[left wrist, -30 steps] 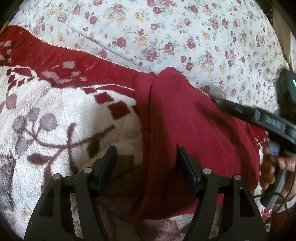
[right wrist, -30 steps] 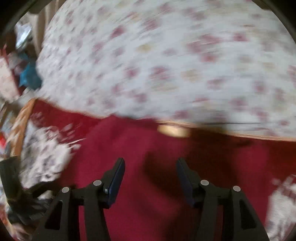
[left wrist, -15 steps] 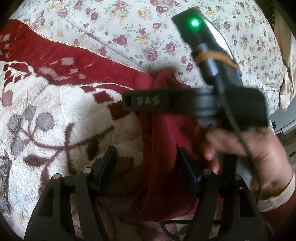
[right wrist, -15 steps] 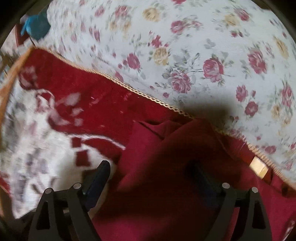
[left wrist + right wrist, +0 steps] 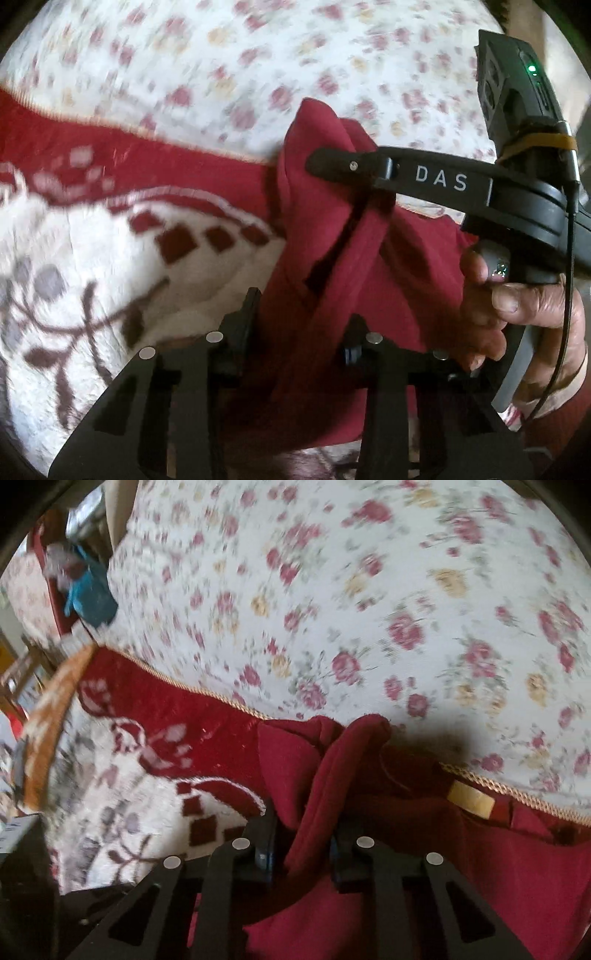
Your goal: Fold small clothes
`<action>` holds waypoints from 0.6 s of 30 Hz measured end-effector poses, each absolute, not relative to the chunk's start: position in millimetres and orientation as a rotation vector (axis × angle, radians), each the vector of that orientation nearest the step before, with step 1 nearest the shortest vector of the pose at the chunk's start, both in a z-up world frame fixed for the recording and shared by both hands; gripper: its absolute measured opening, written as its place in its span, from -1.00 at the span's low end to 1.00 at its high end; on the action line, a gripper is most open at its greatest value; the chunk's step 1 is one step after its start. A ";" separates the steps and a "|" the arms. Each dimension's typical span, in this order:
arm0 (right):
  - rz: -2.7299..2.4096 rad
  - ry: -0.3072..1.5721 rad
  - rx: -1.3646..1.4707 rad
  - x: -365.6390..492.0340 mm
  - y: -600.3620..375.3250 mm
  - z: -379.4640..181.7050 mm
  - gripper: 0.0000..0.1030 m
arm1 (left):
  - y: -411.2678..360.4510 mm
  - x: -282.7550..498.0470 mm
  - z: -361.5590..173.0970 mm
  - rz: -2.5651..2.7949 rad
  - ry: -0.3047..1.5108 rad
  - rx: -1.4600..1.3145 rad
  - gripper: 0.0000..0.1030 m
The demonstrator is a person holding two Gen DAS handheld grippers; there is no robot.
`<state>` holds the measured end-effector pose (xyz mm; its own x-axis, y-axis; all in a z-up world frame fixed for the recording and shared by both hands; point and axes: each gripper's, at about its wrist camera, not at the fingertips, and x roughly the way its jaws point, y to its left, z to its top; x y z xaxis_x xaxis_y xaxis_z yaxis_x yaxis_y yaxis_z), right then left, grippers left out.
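Both tools have just been closing, and each now has dark red cloth between its jaws. Nearest the left wrist camera, the left tool (image 5: 301, 325) stands narrowed on a bunched ridge of the red garment (image 5: 351, 258), where a second ago its jaws stood wide over flat cloth. Just beyond it, the right tool (image 5: 332, 162) reaches in from the right, gripped by the person's hand (image 5: 517, 314), and pinches the garment's upper corner so the cloth peaks up off the blanket. In the right wrist view, the right tool (image 5: 301, 843) is clamped on a thick fold of the same garment (image 5: 332, 760); half a second ago its jaws straddled the cloth without pressing it.

My reading is that the approach is over and the fold itself can begin: with two points gripped, the edge looks ready to be carried over the rest.

Under the garment lies the plush red-and-white blanket (image 5: 92, 258). Farther back spreads the rose-printed bedsheet (image 5: 369, 590), blurred in both views.
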<state>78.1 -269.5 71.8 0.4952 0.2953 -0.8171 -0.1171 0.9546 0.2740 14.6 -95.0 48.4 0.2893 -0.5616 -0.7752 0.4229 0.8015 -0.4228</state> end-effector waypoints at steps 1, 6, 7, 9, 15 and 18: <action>0.249 1.011 0.203 74.9 -270.1 75.9 -0.61 | -98.3 10.9 55.0 -0.680 1.080 -0.134 -0.41; 0.241 0.956 0.257 46.1 -315.8 115.9 -0.62 | -124.8 -13.4 96.9 -0.811 1.022 -0.125 -0.47; 0.240 0.948 0.262 40.3 -325.2 123.1 -0.62 | -134.8 -19.3 105.5 -0.833 1.005 -0.092 -0.47; 0.230 0.930 0.271 27.7 -345.4 136.5 -0.62 | -160.2 -31.8 122.6 -0.876 0.981 -0.030 -0.47; 0.115 0.900 0.288 -12.4 -424.8 157.6 -0.63 | -248.2 -62.8 149.6 -1.047 0.974 0.074 -0.47; 0.036 0.927 0.306 -26.5 -461.7 143.8 -0.63 | -293.6 -76.8 136.2 -1.086 0.999 0.121 -0.47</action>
<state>-26.5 -461.7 143.8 0.6026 0.1615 -0.7816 0.1004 0.9562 0.2750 -76.8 -293.6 136.2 0.0958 -0.6806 -0.7264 0.7807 0.5041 -0.3693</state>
